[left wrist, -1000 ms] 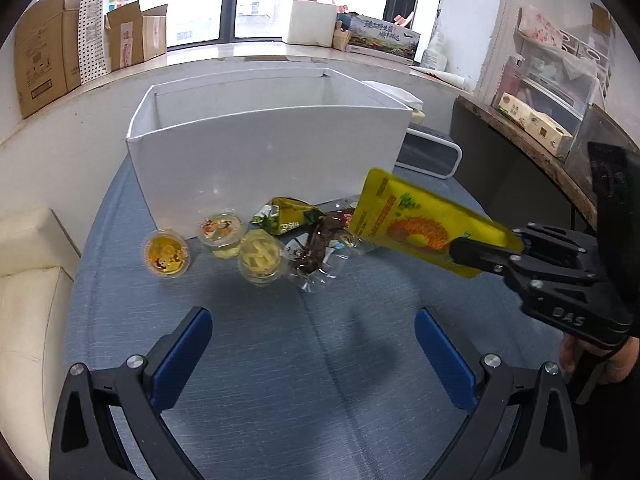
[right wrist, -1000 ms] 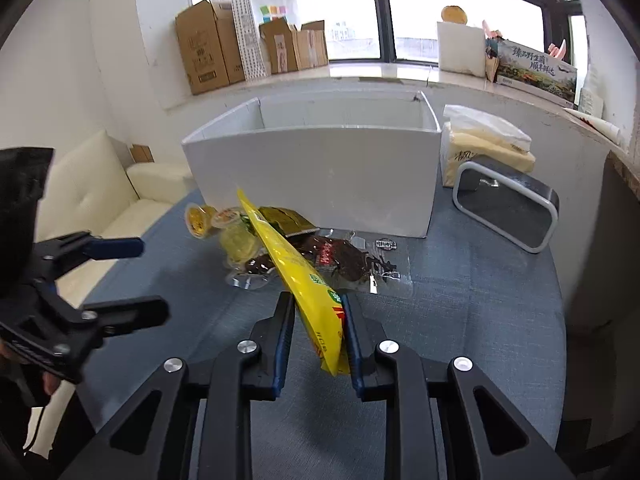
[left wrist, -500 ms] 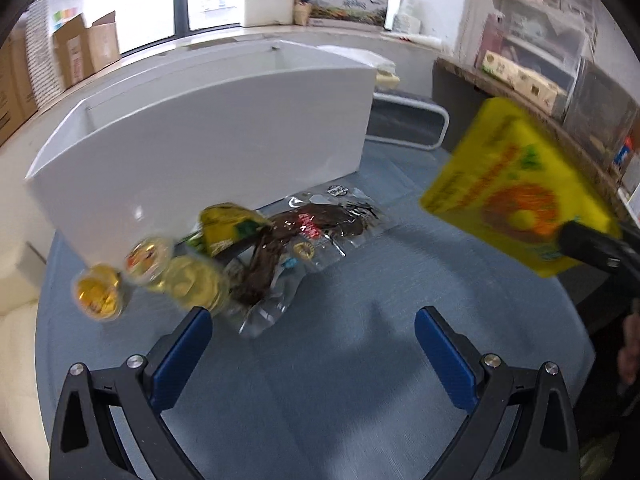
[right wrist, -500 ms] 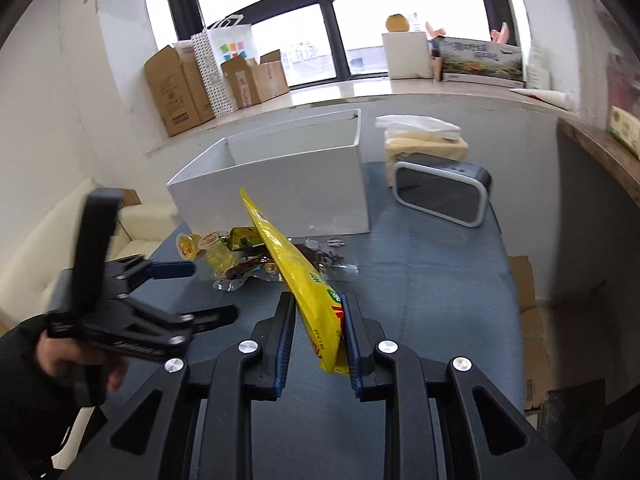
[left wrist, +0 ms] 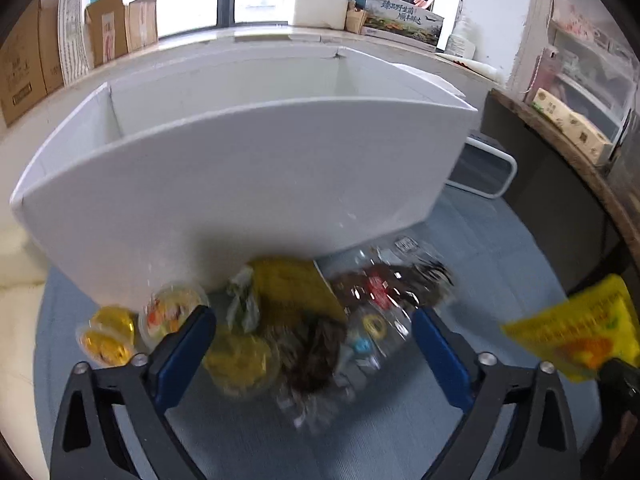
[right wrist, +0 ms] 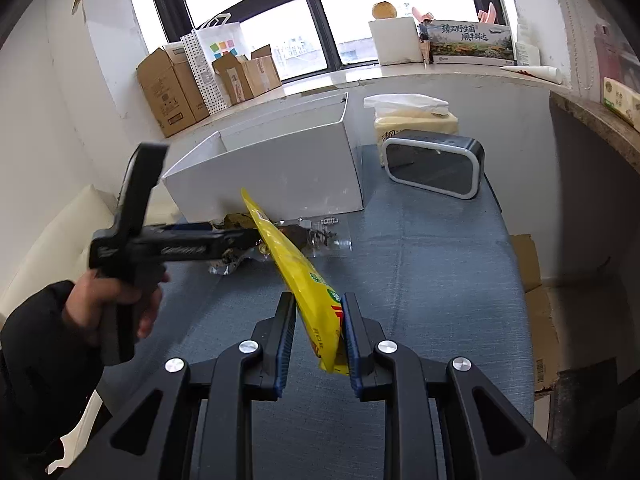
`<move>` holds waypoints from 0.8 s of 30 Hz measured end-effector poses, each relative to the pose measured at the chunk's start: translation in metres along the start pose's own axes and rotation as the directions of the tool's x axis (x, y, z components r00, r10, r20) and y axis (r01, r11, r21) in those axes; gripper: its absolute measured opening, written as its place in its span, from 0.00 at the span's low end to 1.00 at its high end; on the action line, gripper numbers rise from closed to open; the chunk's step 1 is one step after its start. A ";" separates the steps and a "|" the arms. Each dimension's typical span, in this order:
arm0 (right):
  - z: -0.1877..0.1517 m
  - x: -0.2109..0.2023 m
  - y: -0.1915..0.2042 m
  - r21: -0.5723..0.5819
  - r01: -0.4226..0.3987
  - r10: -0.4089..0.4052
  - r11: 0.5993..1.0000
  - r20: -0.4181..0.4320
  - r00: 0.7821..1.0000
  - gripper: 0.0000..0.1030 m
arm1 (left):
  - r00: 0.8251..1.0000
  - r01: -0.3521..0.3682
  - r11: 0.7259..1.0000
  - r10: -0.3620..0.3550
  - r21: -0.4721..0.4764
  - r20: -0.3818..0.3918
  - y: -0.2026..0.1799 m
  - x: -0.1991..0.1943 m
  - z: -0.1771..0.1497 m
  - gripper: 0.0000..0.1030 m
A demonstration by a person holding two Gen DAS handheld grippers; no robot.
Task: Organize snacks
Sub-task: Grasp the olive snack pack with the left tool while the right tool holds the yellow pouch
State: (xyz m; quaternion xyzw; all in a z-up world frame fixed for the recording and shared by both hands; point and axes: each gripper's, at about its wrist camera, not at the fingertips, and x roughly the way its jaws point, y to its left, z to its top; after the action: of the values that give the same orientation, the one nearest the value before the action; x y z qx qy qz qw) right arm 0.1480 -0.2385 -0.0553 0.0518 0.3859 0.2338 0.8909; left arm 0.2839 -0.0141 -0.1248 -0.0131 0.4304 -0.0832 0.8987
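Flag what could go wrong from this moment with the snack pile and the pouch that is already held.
1. The left gripper, jaws wide and just narrowing, straddles a crowded pile: jelly cup, clear packet and green packet overlap, so it may pinch several or only a corner.
2. The right gripper holds the yellow pouch by one end; the long free end could catch the white bin wall.

Your flat yellow snack pouch (right wrist: pixel 298 270) held edge-up and tilted above the bench, your jelly cups (left wrist: pixel 108 340), gold-green packet (left wrist: pixel 280 284) and clear packets of dark snacks (left wrist: pixel 384 296) heaped against the empty white bin's (left wrist: pixel 240 176) front wall
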 end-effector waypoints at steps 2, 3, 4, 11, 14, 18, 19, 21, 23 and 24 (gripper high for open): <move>-0.002 0.001 -0.001 0.004 -0.004 0.004 1.000 -0.005 1.000 0.24 | 1.000 -0.005 1.000 0.004 -0.015 -0.023 0.002 0.008 0.004 0.78; -0.002 0.001 -0.001 0.004 -0.004 0.004 1.000 -0.005 1.000 0.24 | 0.999 -0.020 1.000 0.020 -0.015 -0.026 0.001 0.009 0.004 0.73; -0.002 0.002 -0.001 0.007 -0.005 0.005 1.000 -0.008 1.000 0.24 | 0.999 -0.032 0.999 0.032 -0.009 -0.026 0.002 0.012 0.004 0.69; -0.002 0.003 -0.001 0.011 -0.008 0.008 1.000 -0.010 1.000 0.24 | 0.999 -0.048 0.999 0.048 0.008 -0.012 0.007 0.008 0.003 0.41; -0.002 0.003 0.001 0.007 -0.012 0.012 1.000 -0.008 1.000 0.24 | 1.000 -0.027 1.000 0.027 0.008 0.015 0.005 -0.003 0.001 0.40; -0.001 0.002 0.004 0.001 -0.015 0.015 1.000 -0.007 1.000 0.24 | 0.998 0.000 1.000 -0.002 0.027 0.062 -0.001 -0.033 -0.004 0.40; 0.000 0.002 0.004 0.000 -0.017 0.017 1.000 -0.005 1.000 0.24 | 0.997 0.007 0.999 -0.009 0.032 0.075 -0.003 -0.041 -0.005 0.40; 0.001 0.000 0.006 -0.001 -0.017 0.017 1.000 0.000 1.000 0.24 | 0.995 0.023 0.999 -0.027 0.042 0.099 -0.006 -0.056 -0.006 0.40; 0.004 0.000 0.008 -0.004 -0.021 0.021 1.000 0.004 1.000 0.24 | 0.992 0.035 0.998 -0.041 0.053 0.123 -0.010 -0.073 -0.005 0.40; 0.006 0.000 0.010 -0.006 -0.021 0.021 1.000 0.006 1.000 0.24 | 0.990 0.043 0.998 -0.051 0.056 0.134 -0.010 -0.081 -0.005 0.40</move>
State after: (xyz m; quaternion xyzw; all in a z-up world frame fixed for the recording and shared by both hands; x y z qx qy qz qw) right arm 0.1480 -0.2293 -0.0485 0.0538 0.3820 0.2444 0.8896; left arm 0.2285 -0.0112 -0.0647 -0.0052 0.3656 -0.1146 0.9237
